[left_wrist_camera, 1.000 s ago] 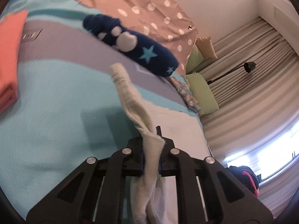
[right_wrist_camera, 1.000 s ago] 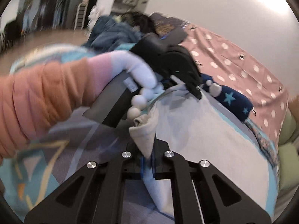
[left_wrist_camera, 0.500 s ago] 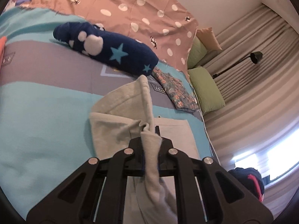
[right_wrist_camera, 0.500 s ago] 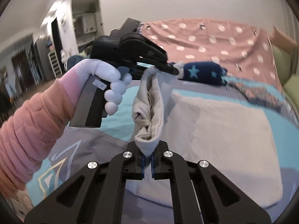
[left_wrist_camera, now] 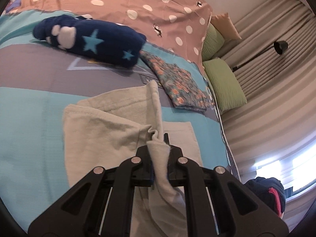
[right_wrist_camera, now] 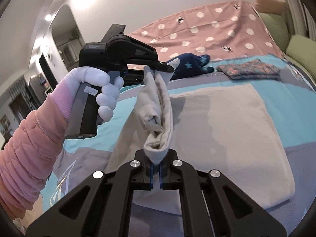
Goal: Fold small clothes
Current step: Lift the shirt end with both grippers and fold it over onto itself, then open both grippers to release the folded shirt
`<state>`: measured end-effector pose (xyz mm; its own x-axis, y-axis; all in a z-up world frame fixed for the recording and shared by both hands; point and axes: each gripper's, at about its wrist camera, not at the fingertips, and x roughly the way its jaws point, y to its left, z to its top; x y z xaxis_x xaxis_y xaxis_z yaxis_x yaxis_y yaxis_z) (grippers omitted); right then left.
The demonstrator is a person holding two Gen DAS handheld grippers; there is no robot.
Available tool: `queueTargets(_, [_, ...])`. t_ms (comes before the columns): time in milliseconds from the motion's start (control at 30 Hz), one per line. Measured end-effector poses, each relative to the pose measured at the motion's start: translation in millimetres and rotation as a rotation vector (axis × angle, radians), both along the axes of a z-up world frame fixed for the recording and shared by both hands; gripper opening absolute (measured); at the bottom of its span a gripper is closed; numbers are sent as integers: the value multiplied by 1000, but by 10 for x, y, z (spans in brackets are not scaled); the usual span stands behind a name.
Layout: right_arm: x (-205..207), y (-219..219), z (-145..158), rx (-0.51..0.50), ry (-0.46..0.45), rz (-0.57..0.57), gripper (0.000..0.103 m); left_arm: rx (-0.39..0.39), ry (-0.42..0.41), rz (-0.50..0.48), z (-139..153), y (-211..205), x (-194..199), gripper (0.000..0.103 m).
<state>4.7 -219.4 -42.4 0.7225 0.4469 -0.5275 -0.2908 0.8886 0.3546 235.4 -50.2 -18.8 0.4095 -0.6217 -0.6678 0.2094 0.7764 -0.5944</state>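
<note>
Holding one edge of a beige garment (left_wrist_camera: 102, 130) between them, both tongs are closed on cloth: the left tongs (left_wrist_camera: 159, 158) pinch a bunched fold that spills back over their frame, and the right tongs (right_wrist_camera: 156, 164) grip another bunch of the same edge lower down. Seen from the right wrist, the left tongs (right_wrist_camera: 158, 67) sit higher, in a white-gloved left hand (right_wrist_camera: 98, 90), so the stretch of cloth between the two grips hangs as a rolled, sagging band. The rest of the garment lies spread on the bed (left_wrist_camera: 25, 118), over the teal and grey cover, roughly midway across it. Nearer the pillow end lie a navy star-print item (left_wrist_camera: 94, 41) and a flat floral piece (left_wrist_camera: 179, 83), both apart from the beige garment, and a pink dotted sheet (left_wrist_camera: 148, 4) covers the far side. The fabric looks soft, light and limp, probably a thin fleece or jersey; it should drape and crease wherever it is unsupported, and it holds no shape of its own. By that judgement, the best hold is at the corners or along a hem, with the two grips kept well apart so the edge stays taut as it is carried over. Pinching mid-edge as here lets the cloth roll in on itself, which could leave an untidy fold.
</note>
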Motion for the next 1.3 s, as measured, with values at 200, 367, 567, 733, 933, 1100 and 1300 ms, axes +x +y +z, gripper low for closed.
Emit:
queueTargets(200, [-125,-390,-89,34,10,-71,4,50,2,-71,-21,-578,28,7])
queueTargets(367, [-242,-732,-234,60,41,-146,4,107,-6,-141,-75,-1068,10,7])
queueTargets(567, [-339,-1013,-418,101,96,-190,4,184,19,-206,-287,-1558,-14,7])
queueTargets(733, [-381,-1140,-503,127,114,-209,4,221,24,-225,-380,-1783,-28,7])
queueTargets(933, [-344,-1187,-519,135,116,-213,4,250,19,-224,-396,-1870,-8,7])
queueTargets(1100, [-298,-1217,-565,146,140,-220,4,268,27,-225,-466,-1928,16,7])
queueTargets(1300, [-266,-1346,-679,216,229,-251,14,199,-38,-201,-322,-1869,7,20])
